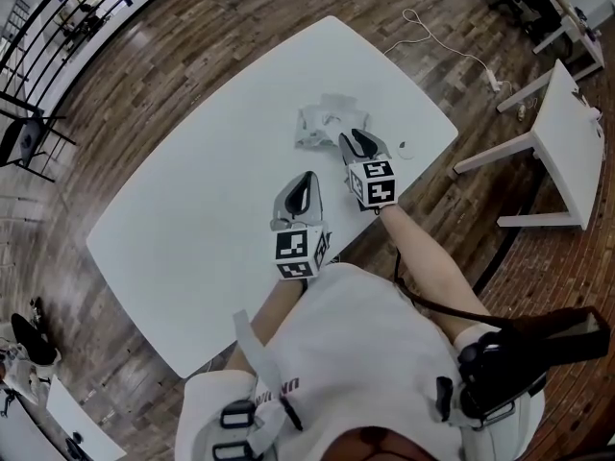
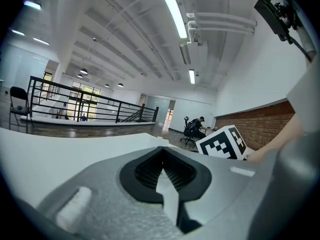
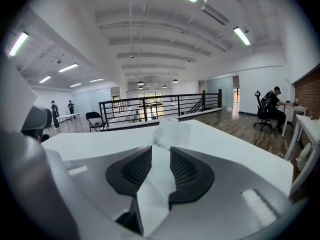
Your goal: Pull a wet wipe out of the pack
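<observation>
The wet wipe pack (image 1: 322, 128) lies pale and crumpled on the far half of the white table (image 1: 192, 190). In the right gripper view a rumpled white wipe (image 3: 169, 130) rises just beyond the jaw tips. My right gripper (image 1: 354, 140) (image 3: 160, 151) sits at the pack's near right edge. Its jaws are open, with a clear gap and nothing pressed between the pads. My left gripper (image 1: 307, 178) (image 2: 162, 151) hovers over bare table nearer me, apart from the pack. Its jaws are shut with the tips together and hold nothing.
A small white object (image 1: 404, 149) lies near the table's right edge, by the right gripper. A second white table (image 1: 567, 133) stands to the right on the wood floor, and a white cable (image 1: 442, 41) trails behind. A person (image 3: 270, 111) sits far off.
</observation>
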Action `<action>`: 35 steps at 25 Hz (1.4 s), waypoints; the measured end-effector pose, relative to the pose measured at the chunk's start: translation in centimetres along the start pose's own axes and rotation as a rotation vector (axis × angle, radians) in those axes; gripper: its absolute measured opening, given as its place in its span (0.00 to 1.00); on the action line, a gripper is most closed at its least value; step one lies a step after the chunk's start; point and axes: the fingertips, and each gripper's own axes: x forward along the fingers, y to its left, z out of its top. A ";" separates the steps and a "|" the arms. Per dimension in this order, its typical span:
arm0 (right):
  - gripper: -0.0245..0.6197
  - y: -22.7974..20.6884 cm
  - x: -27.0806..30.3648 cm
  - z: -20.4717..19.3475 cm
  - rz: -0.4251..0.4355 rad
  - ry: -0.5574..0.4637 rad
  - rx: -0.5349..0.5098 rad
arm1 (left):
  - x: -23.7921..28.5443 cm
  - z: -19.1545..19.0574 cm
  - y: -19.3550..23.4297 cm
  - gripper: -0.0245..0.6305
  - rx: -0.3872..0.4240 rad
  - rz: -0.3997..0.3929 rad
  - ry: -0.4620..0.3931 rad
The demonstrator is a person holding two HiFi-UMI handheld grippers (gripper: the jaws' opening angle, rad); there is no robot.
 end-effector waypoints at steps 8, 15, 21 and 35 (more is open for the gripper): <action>0.20 0.3 1.0 -1.5 -0.004 0.070 -0.008 | 0.0 0.2 0.2 0.04 -0.006 0.005 0.000; 0.07 0.1 1.2 -2.3 -0.033 0.107 -0.022 | -0.1 -0.1 0.6 0.04 -0.012 0.014 0.000; 0.06 0.1 0.9 -2.1 -0.020 0.110 -0.013 | -0.1 0.1 0.5 0.04 -0.011 0.014 -0.002; 0.05 0.1 0.3 0.2 -0.011 0.047 0.015 | -0.1 0.2 0.3 0.04 -0.017 0.016 -0.014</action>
